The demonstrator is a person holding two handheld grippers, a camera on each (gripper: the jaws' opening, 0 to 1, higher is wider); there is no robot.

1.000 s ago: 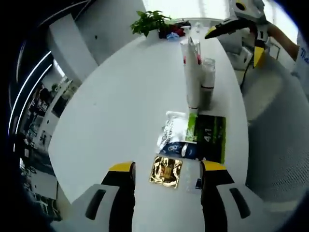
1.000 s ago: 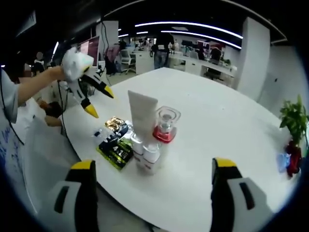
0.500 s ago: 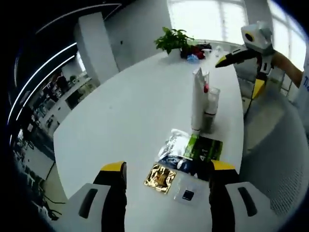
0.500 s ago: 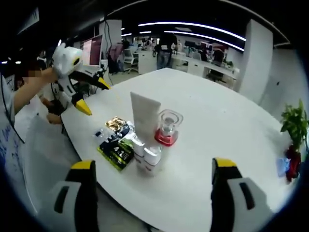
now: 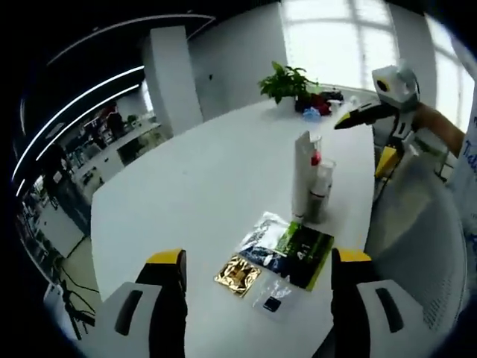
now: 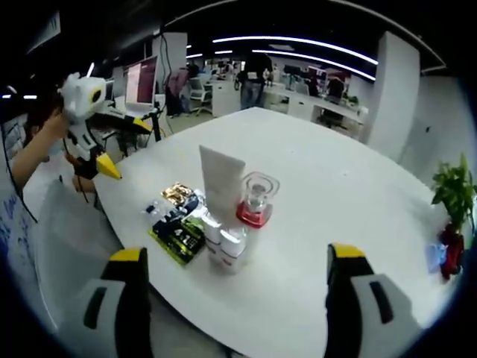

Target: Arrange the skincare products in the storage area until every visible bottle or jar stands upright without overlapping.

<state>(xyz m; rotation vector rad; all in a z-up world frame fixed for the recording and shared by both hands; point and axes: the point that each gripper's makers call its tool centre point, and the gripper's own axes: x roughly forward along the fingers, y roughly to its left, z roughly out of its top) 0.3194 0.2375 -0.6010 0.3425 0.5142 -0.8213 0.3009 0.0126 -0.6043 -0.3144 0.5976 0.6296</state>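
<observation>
Nearest to me, my left gripper [image 5: 257, 257] has its jaws spread wide with nothing between them, hovering above the edge of the white desk [image 5: 186, 194]; in the right gripper view my right gripper [image 6: 235, 257] is likewise wide open and empty, held off the desk's near edge. Just beyond the left jaws lie the flat things: a small clear sachet [image 5: 272, 297], a gold foil sachet [image 5: 238, 274], then a silvery pouch [image 5: 261, 233] overlapped by a dark green packet [image 5: 304, 250]. These look thin, light and limp, and the foil is probably slick, so I would pinch one by a free edge rather than press down on it. A little farther stands the upright cluster: a tall white tube [image 5: 302, 175] standing on its cap, and touching it a clear jar with a red base [image 6: 256, 198], with what seem to be smaller white bottles [image 6: 227, 242] at the tube's foot in the right gripper view. The tube is soft-walled and top-heavy, so I judge it tips easily; I would take it low, near the cap. The jar looks rigid, smooth and breakable, best gripped across its body. Farthest off, a potted plant [image 5: 287, 80] sits at the desk's far end, with the office beyond.
</observation>
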